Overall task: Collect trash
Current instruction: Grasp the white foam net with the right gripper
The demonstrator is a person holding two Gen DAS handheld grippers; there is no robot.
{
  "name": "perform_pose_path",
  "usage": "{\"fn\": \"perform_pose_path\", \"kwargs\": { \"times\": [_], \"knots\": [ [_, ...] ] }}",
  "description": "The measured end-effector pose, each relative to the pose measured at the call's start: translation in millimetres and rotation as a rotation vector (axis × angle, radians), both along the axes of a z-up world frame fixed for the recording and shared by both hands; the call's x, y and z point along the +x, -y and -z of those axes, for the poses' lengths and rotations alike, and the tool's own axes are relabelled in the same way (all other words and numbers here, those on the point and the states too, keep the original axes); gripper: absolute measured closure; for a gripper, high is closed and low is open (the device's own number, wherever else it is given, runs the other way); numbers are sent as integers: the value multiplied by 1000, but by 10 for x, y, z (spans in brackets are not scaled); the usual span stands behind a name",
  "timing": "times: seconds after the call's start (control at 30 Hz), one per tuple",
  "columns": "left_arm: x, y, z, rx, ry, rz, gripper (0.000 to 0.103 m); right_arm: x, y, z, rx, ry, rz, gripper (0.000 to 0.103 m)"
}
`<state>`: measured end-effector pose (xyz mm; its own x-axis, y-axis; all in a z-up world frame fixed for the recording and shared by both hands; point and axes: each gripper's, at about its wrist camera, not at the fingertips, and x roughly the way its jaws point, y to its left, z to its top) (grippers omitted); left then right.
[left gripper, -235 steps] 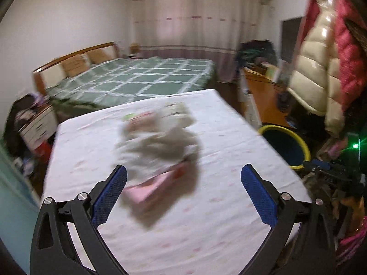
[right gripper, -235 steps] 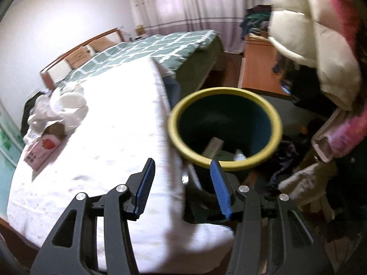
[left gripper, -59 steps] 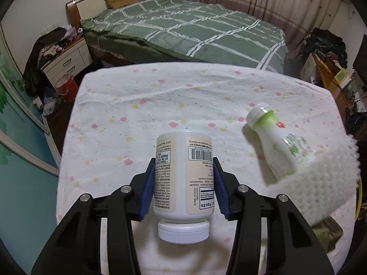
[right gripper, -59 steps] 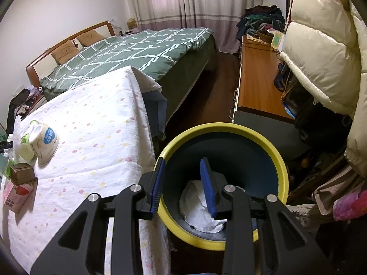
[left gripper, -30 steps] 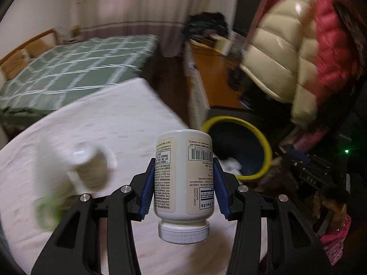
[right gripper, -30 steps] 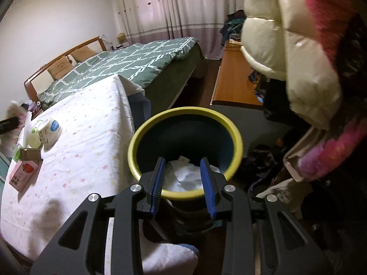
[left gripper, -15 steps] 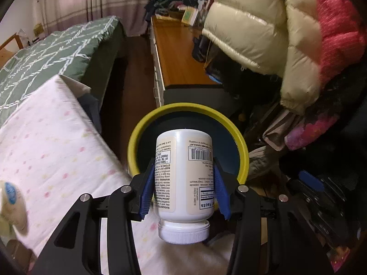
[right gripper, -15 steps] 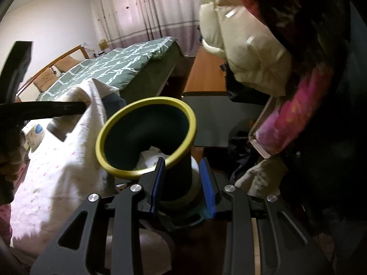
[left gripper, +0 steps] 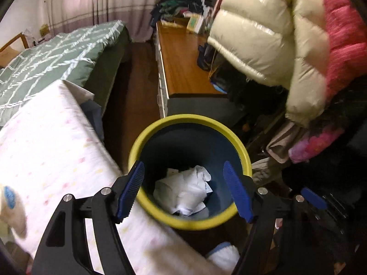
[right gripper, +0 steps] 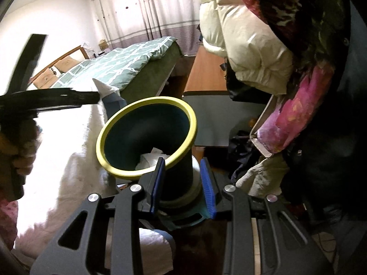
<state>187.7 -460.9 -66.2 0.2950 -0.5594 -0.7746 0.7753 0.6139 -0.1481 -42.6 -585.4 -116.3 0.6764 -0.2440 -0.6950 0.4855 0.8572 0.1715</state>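
Note:
A dark blue bin with a yellow rim stands on the floor beside the table. Crumpled white paper lies inside it. My left gripper is open and empty, held right above the bin's mouth. The white pill bottle it held is not in view. In the right wrist view my right gripper is low beside the same bin, its jaws narrowly apart with the bin's lower body showing between them; nothing visibly held. The left gripper's black arm shows at the left there.
The table with a white dotted cloth is at the left; a blurred white container lies on it. A green bed, a wooden desk and hanging puffy coats surround the bin.
My left gripper has opened over the bin and the white pill bottle it held is gone from its jaws. The right gripper has stayed low beside the bin.

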Motion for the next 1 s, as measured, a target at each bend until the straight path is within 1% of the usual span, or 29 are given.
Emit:
{"fn": "perform_pose_path", "kwargs": {
  "times": [0.13, 0.23, 0.37, 0.5, 0.6, 0.63, 0.7, 0.83, 0.93, 1.0],
  "knots": [
    [-202, -584, -297, -68, 44, -21, 21, 16, -107, -32, 6, 10, -21, 72],
    [-375, -1065, -446, -104, 83, -56, 20, 53, -245, -67, -1, 12, -48, 71],
    [-586, -1768, -608, -150, 115, -134, 15, 127, -440, -115, -12, 15, -84, 68],
    [-828, -2536, -740, -167, 188, -252, 11, 265, -695, -172, -18, 23, -144, 67],
    [-951, -2997, -785, -154, 239, -337, 11, 400, -917, -223, -20, 33, -199, 66],
    [-1010, -3215, -800, -146, 267, -387, 10, 458, -1012, -242, -20, 36, -221, 66],
    [-1080, -3479, -810, -140, 290, -442, 9, 555, -1192, -274, -15, 41, -264, 66],
    [-1181, -4051, -794, -158, 298, -552, 9, 865, -1621, -359, -1, 54, -361, 65],
    [-1196, -4366, -758, -168, 294, -605, 9, 1099, -1967, -453, 10, 69, -449, 65],
    [-1198, -4488, -735, -163, 302, -636, 9, 1278, -2213, -539, 11, 86, -508, 65]
  ]
}}
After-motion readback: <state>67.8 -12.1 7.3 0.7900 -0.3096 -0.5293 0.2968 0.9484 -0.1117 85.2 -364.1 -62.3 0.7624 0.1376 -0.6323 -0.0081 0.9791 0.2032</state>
